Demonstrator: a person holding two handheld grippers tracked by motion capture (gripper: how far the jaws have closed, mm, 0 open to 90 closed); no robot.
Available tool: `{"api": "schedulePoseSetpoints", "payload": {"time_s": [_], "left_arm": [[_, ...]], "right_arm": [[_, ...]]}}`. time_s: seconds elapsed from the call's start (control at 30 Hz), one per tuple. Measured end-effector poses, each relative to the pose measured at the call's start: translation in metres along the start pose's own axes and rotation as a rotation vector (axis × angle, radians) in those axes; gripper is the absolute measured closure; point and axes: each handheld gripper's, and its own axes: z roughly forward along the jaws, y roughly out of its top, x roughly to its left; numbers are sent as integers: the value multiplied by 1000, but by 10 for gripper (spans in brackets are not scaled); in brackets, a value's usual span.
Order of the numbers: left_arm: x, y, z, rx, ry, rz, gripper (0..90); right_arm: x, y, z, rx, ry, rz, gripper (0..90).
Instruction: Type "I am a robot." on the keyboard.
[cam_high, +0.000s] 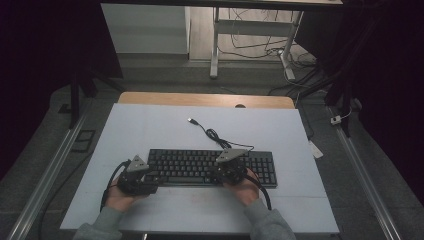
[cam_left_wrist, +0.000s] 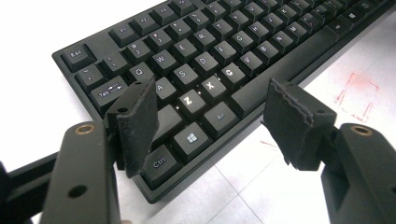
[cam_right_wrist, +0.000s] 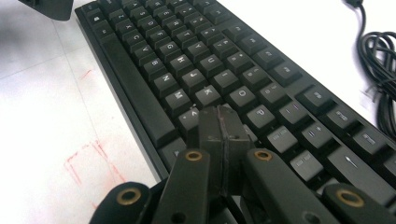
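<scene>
A black keyboard (cam_high: 212, 166) lies across the middle of the white table top, its cable (cam_high: 210, 132) running off toward the far side. My left gripper (cam_high: 141, 181) hovers at the keyboard's near left corner; in the left gripper view it (cam_left_wrist: 210, 119) stands open over the Z, X and Alt keys (cam_left_wrist: 192, 103) with nothing between its pads. My right gripper (cam_high: 227, 172) is over the keyboard's right half. In the right gripper view its (cam_right_wrist: 222, 122) jaws are pressed together, empty, just above the keys (cam_right_wrist: 205, 93) near K and L.
The coiled keyboard cable (cam_right_wrist: 378, 60) lies beyond the keyboard's far edge. Red pen marks (cam_right_wrist: 88, 158) sit on the white board (cam_high: 150, 125) in front of the keyboard. A wooden table edge (cam_high: 205, 99) and desk legs (cam_high: 215, 50) lie beyond the board.
</scene>
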Motion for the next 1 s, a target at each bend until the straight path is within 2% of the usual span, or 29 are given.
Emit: {"api": "schedulePoseSetpoints", "payload": {"time_s": [0.2,0.5,0.63,0.8,1.0], "left_arm": [[0,-1,1,3,-2,6,351],[0,-1,1,0,2,2,351],[0,-1,1,1,2,1,351],[0,-1,0,1,2,4,351],[1,-2,1,0,5,-2,351]], "right_arm": [[3,2,8,24,-4,-15,896],[4,0,13,41,-11,-10,896],[6,0,16,58,-29,-25,897],[5,0,14,44,-25,-27,897],[2,1,5,-7,-21,-15,887]]}}
